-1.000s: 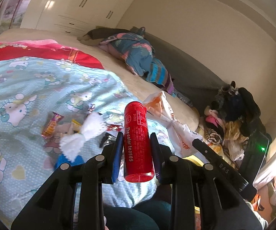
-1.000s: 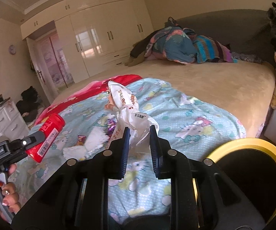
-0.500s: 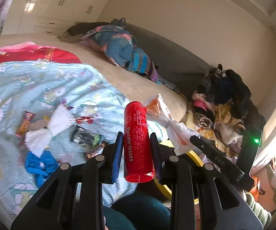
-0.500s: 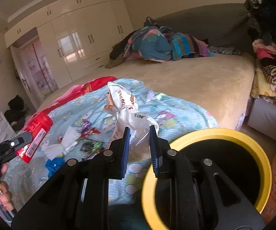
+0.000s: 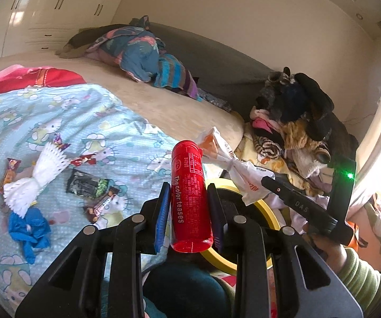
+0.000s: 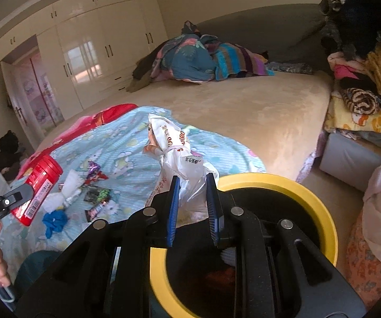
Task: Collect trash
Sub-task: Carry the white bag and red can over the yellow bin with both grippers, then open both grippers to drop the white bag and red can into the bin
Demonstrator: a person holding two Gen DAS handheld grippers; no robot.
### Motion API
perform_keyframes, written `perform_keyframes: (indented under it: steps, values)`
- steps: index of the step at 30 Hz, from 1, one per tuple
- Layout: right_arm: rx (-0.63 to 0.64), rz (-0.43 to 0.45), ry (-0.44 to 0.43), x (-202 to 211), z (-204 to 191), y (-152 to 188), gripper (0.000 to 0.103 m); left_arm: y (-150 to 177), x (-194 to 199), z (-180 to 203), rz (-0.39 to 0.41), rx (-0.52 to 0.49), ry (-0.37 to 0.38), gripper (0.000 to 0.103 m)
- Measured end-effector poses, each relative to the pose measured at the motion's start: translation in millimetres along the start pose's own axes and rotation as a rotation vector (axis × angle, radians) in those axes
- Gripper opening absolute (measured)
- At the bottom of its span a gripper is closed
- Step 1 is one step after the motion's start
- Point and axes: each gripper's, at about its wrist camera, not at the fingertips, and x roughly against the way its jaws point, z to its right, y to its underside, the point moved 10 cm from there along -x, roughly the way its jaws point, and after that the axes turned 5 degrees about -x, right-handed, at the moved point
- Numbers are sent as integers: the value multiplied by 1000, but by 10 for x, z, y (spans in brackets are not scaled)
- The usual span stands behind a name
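Bedside, the left gripper (image 5: 189, 202) is clutching a red can (image 5: 190, 198) and the right gripper (image 6: 191, 204) a white bag (image 6: 182, 164), both above the bin (image 6: 291, 185).

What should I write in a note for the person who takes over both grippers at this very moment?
Left gripper: shut on the red plastic bottle, held above the bed's edge.
Right gripper: shut on the knotted white plastic bag, right at the rim of the yellow-rimmed black bin.
Done: both items are picked up; neither is dropped yet.
Left: release both into the bin, then collect from the light blue blanket the white paper fan, blue crumpled glove and snack wrappers.
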Motion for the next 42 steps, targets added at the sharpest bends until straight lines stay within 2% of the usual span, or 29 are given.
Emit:
perform_keyframes:
  steps: [25, 39, 42]
  values:
    - [-60, -21, 130, 285, 803, 176, 14, 184, -541, 688, -96, -135, 83, 27]
    - [-113, -88, 152, 245, 1085, 391, 15, 457, -955, 1050, -188, -181, 126, 27]
    - [-132, -100, 136, 215, 1098, 414, 18, 492, -1045, 1075, -201, -191, 129, 27]
